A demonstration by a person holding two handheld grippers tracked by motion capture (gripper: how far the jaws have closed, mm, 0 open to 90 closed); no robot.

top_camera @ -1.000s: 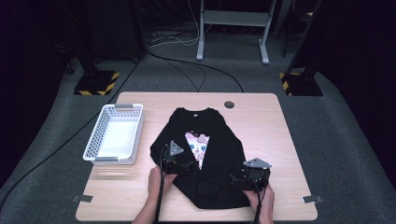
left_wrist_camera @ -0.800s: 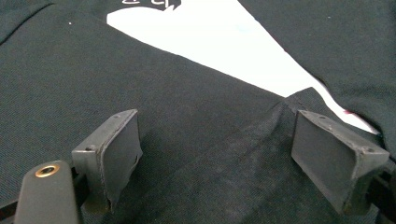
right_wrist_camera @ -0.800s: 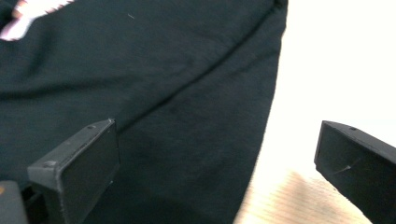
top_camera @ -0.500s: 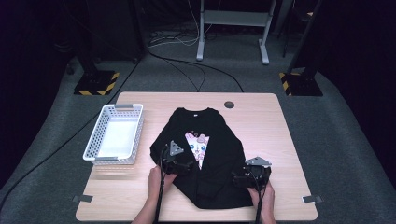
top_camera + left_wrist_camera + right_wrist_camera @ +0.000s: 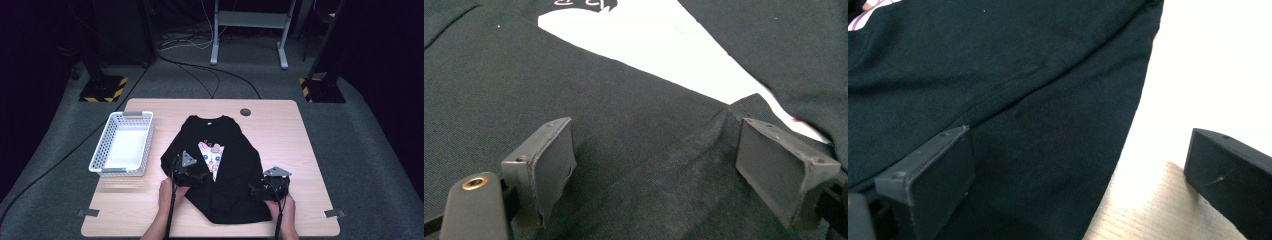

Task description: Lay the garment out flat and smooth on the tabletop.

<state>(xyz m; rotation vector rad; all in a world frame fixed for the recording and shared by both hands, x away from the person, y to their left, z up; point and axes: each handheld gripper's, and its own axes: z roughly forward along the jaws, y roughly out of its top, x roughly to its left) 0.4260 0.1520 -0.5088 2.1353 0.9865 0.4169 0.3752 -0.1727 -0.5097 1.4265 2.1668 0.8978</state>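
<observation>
Two grippers, left gripper (image 5: 196, 176) and right gripper (image 5: 262, 191), rest open-jawed on the black printed cotton T-shirt (image 5: 235, 150), at the wooden worktop's (image 5: 300, 150) six o'clock edge.

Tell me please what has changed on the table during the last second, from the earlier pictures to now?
Almost nothing. The right claw crept slightly toward the near right edge of the black shirt; its jaws stand open across that edge. The left claw kept its place, open over the folded sleeve. Nothing was gripped or released. The shirt and the white basket lie as before.
</observation>
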